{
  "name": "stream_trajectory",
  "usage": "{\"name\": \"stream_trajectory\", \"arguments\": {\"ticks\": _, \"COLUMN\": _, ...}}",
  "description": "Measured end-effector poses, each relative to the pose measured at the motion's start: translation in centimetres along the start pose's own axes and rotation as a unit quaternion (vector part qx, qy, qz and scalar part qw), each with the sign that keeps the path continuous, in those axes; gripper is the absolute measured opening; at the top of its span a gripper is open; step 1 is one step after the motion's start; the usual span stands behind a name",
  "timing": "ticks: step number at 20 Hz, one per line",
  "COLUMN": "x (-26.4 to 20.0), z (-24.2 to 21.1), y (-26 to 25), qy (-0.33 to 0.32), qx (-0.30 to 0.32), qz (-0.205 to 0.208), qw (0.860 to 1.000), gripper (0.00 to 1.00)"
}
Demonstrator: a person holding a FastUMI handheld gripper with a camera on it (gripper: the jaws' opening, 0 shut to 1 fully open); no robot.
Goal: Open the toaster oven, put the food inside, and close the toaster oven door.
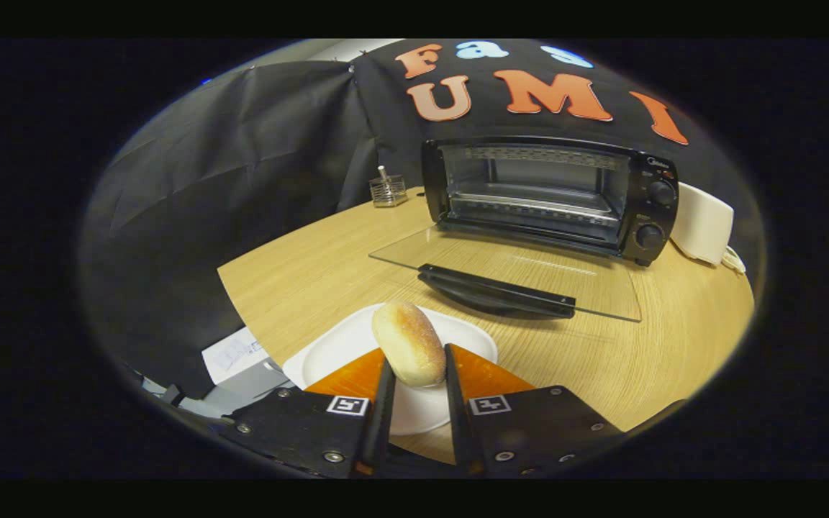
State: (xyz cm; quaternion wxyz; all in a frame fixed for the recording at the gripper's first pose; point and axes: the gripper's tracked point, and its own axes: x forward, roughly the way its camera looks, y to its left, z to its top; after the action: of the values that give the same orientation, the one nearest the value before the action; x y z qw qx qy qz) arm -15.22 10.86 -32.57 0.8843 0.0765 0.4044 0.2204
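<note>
A pale bread roll (409, 342) stands on end between my two fingers, and the gripper (418, 363) is shut on it. Right under it lies a white plate (328, 352) near the table's front edge; I cannot tell whether the roll still touches it. Beyond the fingers stands the black toaster oven (551, 194) with its cavity and wire rack showing. Its glass door (508, 270) is folded down flat over the table, with the black handle (495, 290) at the door's near edge.
The oven stands on a light wooden table (299, 280). A small wire holder (388, 190) stands left of the oven at the back. A white appliance (702, 223) sits right of the oven. Papers and grey gear (238, 356) lie below the table's left edge.
</note>
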Motion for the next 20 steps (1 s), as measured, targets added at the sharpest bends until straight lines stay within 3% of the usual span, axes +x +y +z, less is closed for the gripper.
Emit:
{"name": "stream_trajectory", "arguments": {"ticks": 6, "x": 0.7, "z": 6.0, "y": -0.3, "qy": -0.07, "qx": 0.086, "qz": 0.032, "qw": 0.993, "gripper": 0.34}}
{"name": "stream_trajectory", "arguments": {"ticks": 10, "x": 2.6, "z": 11.1, "y": -1.6, "qy": -0.116, "qx": 0.171, "qz": 0.047, "qw": 0.977, "gripper": 0.34}}
{"name": "stream_trajectory", "arguments": {"ticks": 20, "x": 8.6, "z": 18.5, "y": -9.2, "qy": -0.151, "qx": 0.284, "qz": -0.008, "qw": 0.947, "gripper": 0.34}}
